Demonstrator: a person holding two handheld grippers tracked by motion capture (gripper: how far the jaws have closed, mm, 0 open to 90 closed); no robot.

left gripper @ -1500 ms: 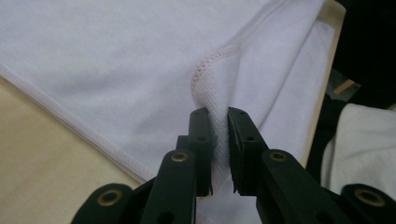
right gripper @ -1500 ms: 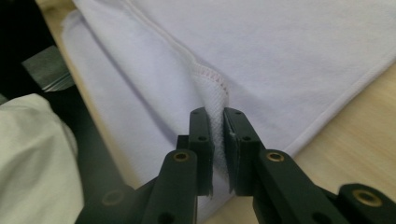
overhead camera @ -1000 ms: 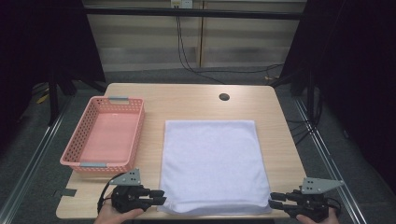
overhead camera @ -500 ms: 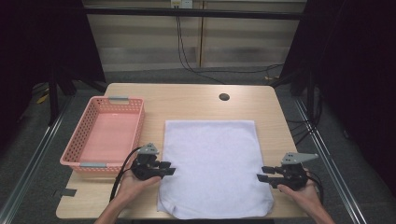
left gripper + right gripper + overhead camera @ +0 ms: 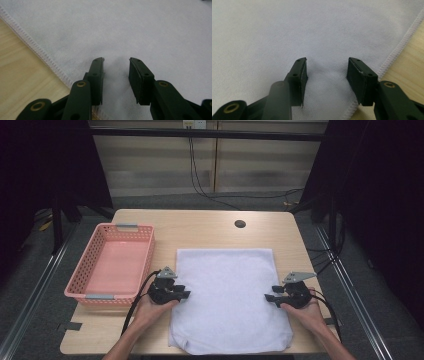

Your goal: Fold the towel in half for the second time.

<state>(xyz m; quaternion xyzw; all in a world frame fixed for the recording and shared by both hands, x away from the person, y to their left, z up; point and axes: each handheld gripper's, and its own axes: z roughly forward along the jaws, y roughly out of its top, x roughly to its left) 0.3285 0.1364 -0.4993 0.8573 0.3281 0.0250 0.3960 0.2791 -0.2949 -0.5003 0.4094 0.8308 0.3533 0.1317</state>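
High view: a white towel [image 5: 227, 300] lies flat on the worktop [image 5: 200, 227], just to the right of a pink basket [image 5: 112, 265]. Its long way runs from the person's side to the far side. The left claw [image 5: 186, 294] sits at the towel's left edge, about halfway along it. The right claw [image 5: 268, 297] sits at the towel's right edge, right across from it. Each claw points inward, toward the middle of the towel, so each hand is close to its own edge.

In the left claw view, the left claw [image 5: 116, 75] is partly open over the towel [image 5: 140, 32], with the stitched hem just to its left. Nothing is gripped.

In the right claw view, the right claw [image 5: 327, 75] has just been opening and stands a bit wider. Towel [image 5: 287, 32] lies under the gap, puffed up a little, but the pads do not pinch it. I think each claw must next close on its own edge.
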